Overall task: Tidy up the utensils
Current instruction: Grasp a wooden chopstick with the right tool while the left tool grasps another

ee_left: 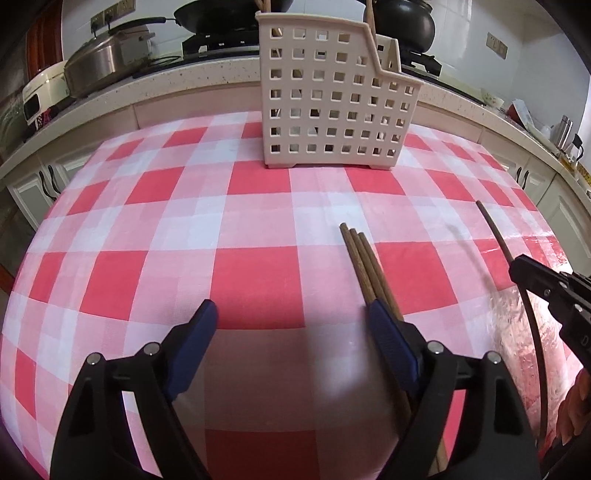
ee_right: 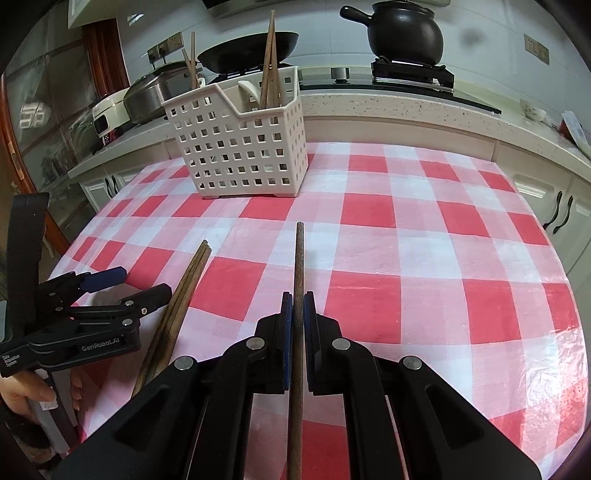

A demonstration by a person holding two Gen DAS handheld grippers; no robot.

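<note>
Right gripper [ee_right: 297, 314] is clamped on a single dark chopstick [ee_right: 298, 266] that points forward over the checked tablecloth [ee_right: 424, 258]. Just left, the left gripper [ee_left: 291, 321] stands wide apart beside three wooden chopsticks [ee_left: 360, 258] lying on the cloth. Farther back stands the white perforated utensil holder [ee_right: 240, 147], more chopsticks upright inside.

Red-checked tablecloth [ee_right: 369, 214]; speckled counter [ee_right: 406, 107] — black pot [ee_right: 404, 33], wok [ee_right: 247, 51]; white cabinets [ee_right: 546, 206]
</note>
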